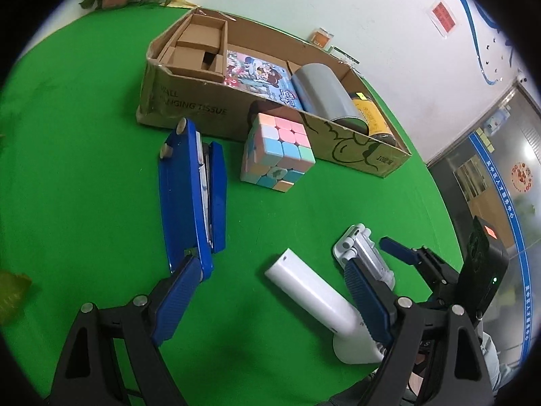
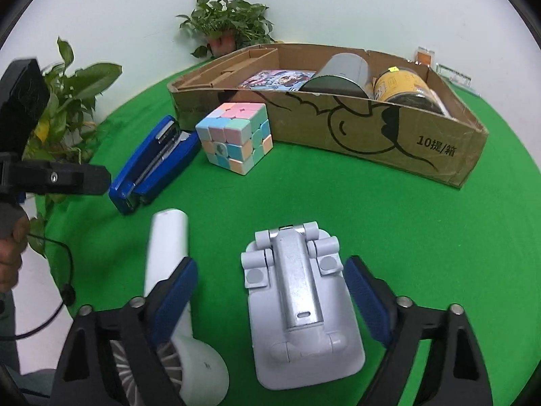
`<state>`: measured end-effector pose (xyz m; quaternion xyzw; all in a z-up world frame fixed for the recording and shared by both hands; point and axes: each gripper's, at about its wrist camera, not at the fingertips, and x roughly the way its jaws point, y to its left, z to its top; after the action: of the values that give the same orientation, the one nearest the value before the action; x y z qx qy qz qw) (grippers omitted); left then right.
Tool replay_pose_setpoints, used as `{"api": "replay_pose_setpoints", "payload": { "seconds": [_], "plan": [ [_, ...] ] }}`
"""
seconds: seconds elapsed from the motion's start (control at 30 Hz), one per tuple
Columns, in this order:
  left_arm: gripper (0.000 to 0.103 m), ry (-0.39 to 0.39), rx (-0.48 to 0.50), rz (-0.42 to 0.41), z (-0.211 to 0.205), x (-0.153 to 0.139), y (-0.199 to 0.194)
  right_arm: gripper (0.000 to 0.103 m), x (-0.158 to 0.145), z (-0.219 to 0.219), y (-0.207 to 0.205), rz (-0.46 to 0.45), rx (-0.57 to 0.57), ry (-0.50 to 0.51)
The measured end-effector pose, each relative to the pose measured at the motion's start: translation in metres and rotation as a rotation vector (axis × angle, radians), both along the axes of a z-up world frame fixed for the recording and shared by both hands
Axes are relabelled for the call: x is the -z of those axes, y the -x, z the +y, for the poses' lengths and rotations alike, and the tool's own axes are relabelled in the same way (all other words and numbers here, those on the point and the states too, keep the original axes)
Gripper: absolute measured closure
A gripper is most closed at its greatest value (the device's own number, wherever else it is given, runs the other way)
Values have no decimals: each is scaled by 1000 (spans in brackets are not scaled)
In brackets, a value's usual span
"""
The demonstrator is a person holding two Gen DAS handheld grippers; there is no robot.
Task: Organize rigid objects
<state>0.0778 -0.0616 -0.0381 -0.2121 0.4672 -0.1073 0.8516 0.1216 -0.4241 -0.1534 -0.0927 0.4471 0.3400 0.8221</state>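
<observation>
On the green table, a grey folding phone stand (image 2: 297,304) lies flat between the open fingers of my right gripper (image 2: 270,301), untouched; it also shows in the left wrist view (image 1: 365,257). A white hand-held fan (image 2: 175,304) lies beside the right gripper's left finger; it also shows in the left wrist view (image 1: 321,301). My left gripper (image 1: 270,301) is open and empty over the table, with the fan between its fingers' line. A blue stapler (image 1: 192,196) and a pastel puzzle cube (image 1: 277,152) lie in front of the cardboard box (image 1: 189,108).
The box (image 2: 439,149) holds a picture book (image 1: 260,77), a grey cylinder (image 1: 324,91), a yellow jar (image 1: 372,118) and small cardboard boxes (image 1: 199,47). Potted plants (image 2: 230,23) stand at the back wall and at the left table edge.
</observation>
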Motion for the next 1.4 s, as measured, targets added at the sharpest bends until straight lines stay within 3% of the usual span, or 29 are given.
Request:
{"api": "replay_pose_setpoints", "payload": {
  "seconds": [0.1, 0.17, 0.23, 0.3, 0.37, 0.4, 0.5, 0.63, 0.7, 0.83, 0.87, 0.97, 1.1, 1.17, 1.2, 1.33, 1.4],
  "plan": [
    [17, 1, -6, 13, 1, 0, 0, 46, 0, -6, -5, 49, 1, -48],
    [17, 10, -15, 14, 1, -1, 1, 68, -3, -10, -9, 47, 38, -34],
    [17, 18, -16, 16, 2, -1, 2, 69, -1, -14, -14, 77, 68, -28],
    [17, 29, -24, 18, 3, -1, 4, 55, -1, -10, -10, 39, 72, 21],
    [17, 37, -27, 20, 4, -2, 4, 20, 1, -8, -4, 45, 60, 12],
    [17, 42, -27, 22, 4, -3, 4, 17, 1, -7, -1, 47, 57, 4],
    [17, 51, -17, 23, 0, -5, 4, 17, 4, -3, 6, 14, 65, 50],
    [17, 56, 21, 23, -13, -7, -3, 21, 8, -7, 3, 42, 68, 56],
    [17, 42, 28, 28, -18, -7, -8, 26, 9, -11, 0, 61, 72, 46],
    [17, 53, 23, 48, -19, -4, -10, 52, 8, -24, -9, 85, 110, 17],
    [17, 57, 24, 53, -19, -4, -9, 53, 8, -26, -12, 89, 123, 15],
    [17, 61, 30, 77, -20, -1, -5, 52, 6, -28, -12, 88, 143, 21],
    [17, 82, 26, 130, -22, 8, 1, 49, -21, -36, 7, 0, 125, -45],
    [17, 116, 28, 159, -22, 16, 4, 34, -38, -44, 20, -36, 95, -85],
    [17, 127, 31, 173, -24, 20, 5, 33, -47, -46, 27, -33, 66, -119],
    [26, 166, 57, 233, -35, 39, 5, 32, -57, -39, 55, 77, -46, -198],
    [43, 193, 60, 259, -38, 47, 4, 32, -49, -24, 69, 152, -105, -198]
  ]
}}
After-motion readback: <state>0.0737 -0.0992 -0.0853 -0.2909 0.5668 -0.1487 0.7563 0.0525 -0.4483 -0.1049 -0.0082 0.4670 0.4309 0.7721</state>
